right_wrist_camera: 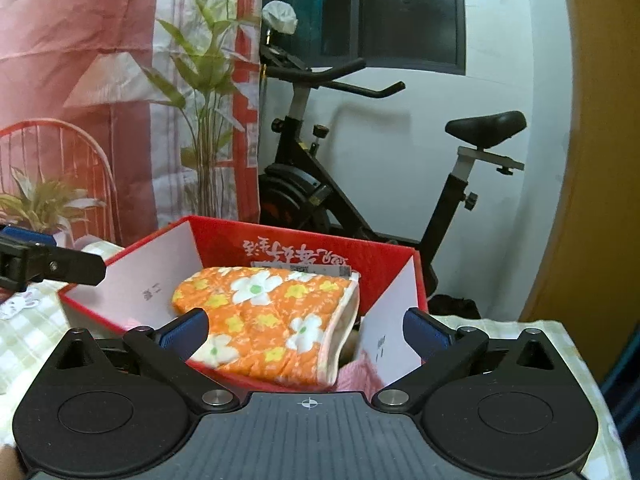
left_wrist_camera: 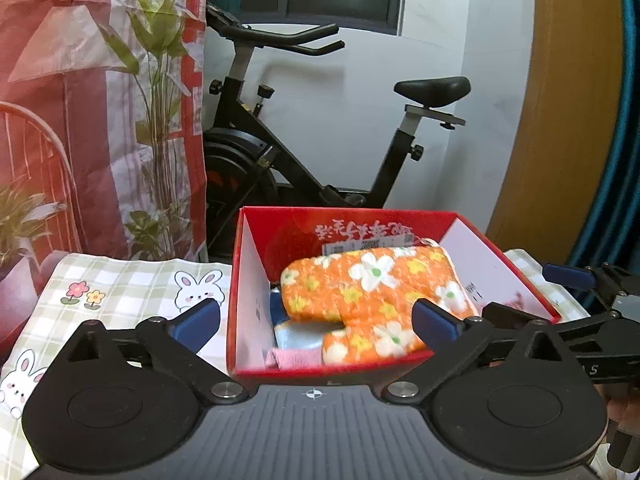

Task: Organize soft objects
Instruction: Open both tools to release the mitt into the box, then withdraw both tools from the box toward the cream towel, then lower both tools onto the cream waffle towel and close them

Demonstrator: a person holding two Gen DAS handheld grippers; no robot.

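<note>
An orange oven mitt [left_wrist_camera: 360, 300] with white and yellow flowers lies in a red cardboard box [left_wrist_camera: 248, 264] on the table. Under it show a pale blue soft thing [left_wrist_camera: 298, 334] and a pink knitted piece [left_wrist_camera: 294, 358]. My left gripper [left_wrist_camera: 318, 318] is open just in front of the box, its blue pads wide apart and off the mitt. The right gripper [right_wrist_camera: 306, 328] is open too, at the box's [right_wrist_camera: 416, 280] near side, with the mitt [right_wrist_camera: 272, 312] lying loose between its pads. A pink soft thing [right_wrist_camera: 360, 372] shows beside the mitt.
The table wears a green checked cloth with rabbits [left_wrist_camera: 120, 292]. Behind the box stands a black exercise bike [left_wrist_camera: 280, 152] against a white wall. A red printed backdrop with plants [left_wrist_camera: 100, 120] hangs at the left, and a wooden door [left_wrist_camera: 560, 120] is at the right.
</note>
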